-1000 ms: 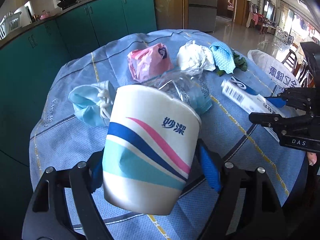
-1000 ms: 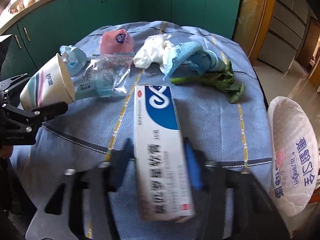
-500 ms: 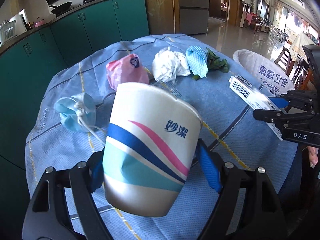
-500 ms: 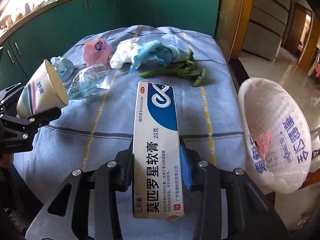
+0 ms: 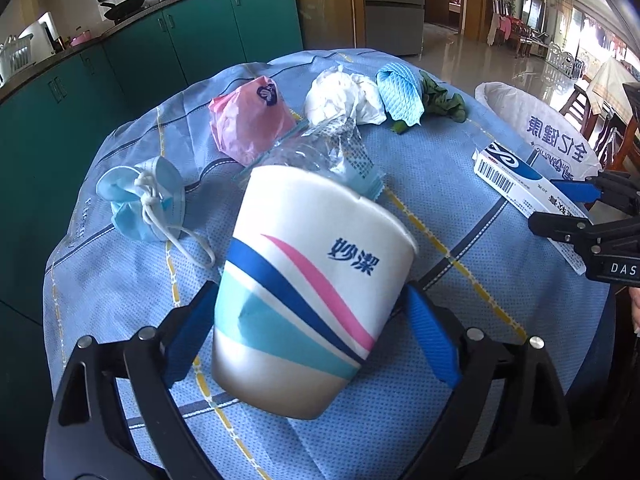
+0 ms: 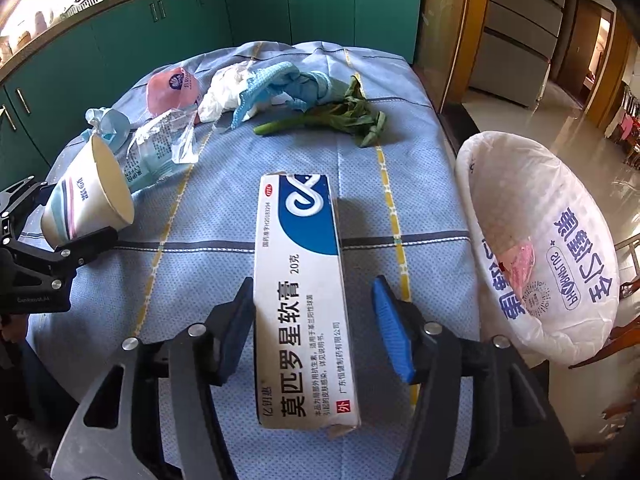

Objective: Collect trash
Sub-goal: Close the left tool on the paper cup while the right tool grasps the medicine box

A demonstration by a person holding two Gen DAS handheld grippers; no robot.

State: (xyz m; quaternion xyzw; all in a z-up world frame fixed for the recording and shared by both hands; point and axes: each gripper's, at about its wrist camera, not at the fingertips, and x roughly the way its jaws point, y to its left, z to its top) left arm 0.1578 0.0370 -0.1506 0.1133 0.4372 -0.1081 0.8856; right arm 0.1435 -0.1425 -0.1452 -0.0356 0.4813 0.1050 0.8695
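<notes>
1. Jaws of the right gripper [image 6: 316, 332] are opening: the right pad stands clear of the box [image 6: 302, 292], the left one just at its edge, so the box is all but loose over the table [image 6: 420, 208].
2. Left gripper [image 5: 312, 332] is opening too, its blue pads [image 5: 430, 338] off the cup [image 5: 308, 292] between them.
3. Judgement — both releases look early: the bin [image 6: 560, 320] with its white liner stands off the table's right edge, and neither item hangs over it. Better to re-grip, carry each over the rim, then let go.
4. Further out lie a mask [image 5: 144, 200], a pink bag [image 5: 248, 120], a clear wrapper [image 5: 332, 152], tissue [image 5: 344, 96], a blue cloth [image 5: 400, 88] and a green stalk [image 6: 332, 120] — none between box and bin.
</notes>
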